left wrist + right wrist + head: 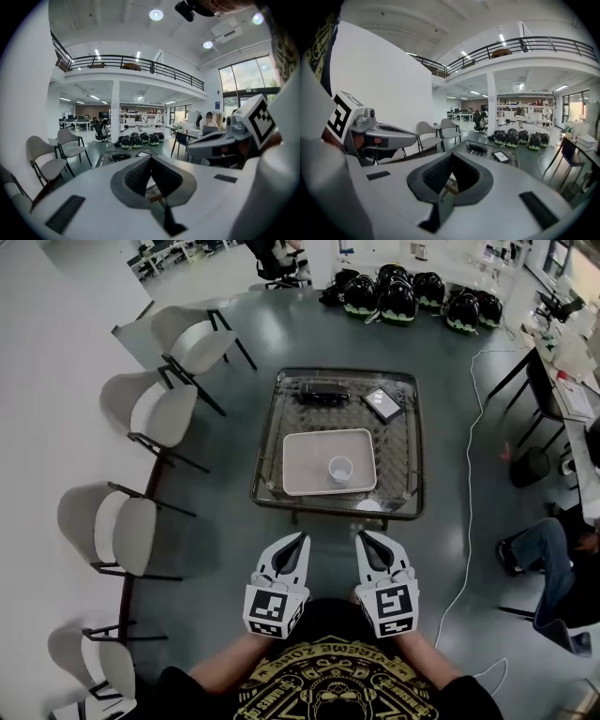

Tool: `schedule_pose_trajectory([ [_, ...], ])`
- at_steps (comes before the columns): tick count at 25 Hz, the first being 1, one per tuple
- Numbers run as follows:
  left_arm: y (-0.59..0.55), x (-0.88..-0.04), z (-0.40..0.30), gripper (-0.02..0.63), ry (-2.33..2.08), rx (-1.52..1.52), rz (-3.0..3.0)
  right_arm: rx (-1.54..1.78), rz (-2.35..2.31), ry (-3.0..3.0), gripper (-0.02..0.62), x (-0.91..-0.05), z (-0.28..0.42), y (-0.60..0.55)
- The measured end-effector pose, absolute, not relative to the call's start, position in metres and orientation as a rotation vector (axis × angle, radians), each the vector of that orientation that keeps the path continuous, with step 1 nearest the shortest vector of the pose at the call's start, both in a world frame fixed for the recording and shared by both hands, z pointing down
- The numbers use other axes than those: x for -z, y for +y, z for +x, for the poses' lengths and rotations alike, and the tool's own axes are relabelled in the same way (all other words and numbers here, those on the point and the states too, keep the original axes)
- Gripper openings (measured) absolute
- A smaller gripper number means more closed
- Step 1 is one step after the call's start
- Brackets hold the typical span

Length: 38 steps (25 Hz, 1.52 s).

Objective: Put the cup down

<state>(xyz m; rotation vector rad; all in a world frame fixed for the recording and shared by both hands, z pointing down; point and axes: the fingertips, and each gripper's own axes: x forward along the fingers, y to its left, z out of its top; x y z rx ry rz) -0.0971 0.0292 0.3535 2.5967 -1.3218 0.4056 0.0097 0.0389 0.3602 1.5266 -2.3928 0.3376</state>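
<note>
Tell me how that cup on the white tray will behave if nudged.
The cup looks small and seems empty: probably light and easily tipped. It stands upright on the smooth white tray, so it may slide rather than stay put.

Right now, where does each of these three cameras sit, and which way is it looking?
Head view: on the person's head, facing steeply down at table, tray and cup; left gripper, right gripper and shirt show.
Left gripper view: on the left gripper, facing along its shut fingers toward helmets; right gripper shows beside.
Right gripper view: on the right gripper, facing likewise; left gripper shows.
Shared: table and helmets.
</note>
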Motion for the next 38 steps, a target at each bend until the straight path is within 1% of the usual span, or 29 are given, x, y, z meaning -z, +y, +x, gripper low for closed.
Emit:
schedule_pose_trajectory([
  [8, 0.03, -0.348, -0.115, -0.003, -1.253, -0.334, 2.647, -0.312, 1.604, -2.315, 0.006, -0.355, 0.003, 0.057],
  [15, 0.051, -0.367, -0.124, -0.003, -1.185, -0.38, 2.653, -0.319, 1.642, -2.286, 0.006, -0.359, -0.006, 0.073],
  [21, 0.046, -0.358, -0.123, -0.003, -1.242, -0.368, 2.638, -0.328, 1.647, -2.282, 0.006, -0.345, 0.004, 0.076],
  [28, 0.063, -0.39, -0.136, -0.003, -1.233, -0.452, 2.569, -0.388, 1.616, -2.272, 0.005, -0.375, -0.004, 0.088],
  [38, 0.07, -0.38, -0.14, -0.003, -1.271, -0.404, 2.58, -0.357, 1.628, -2.281, 0.005, -0.373, -0.005, 0.09],
])
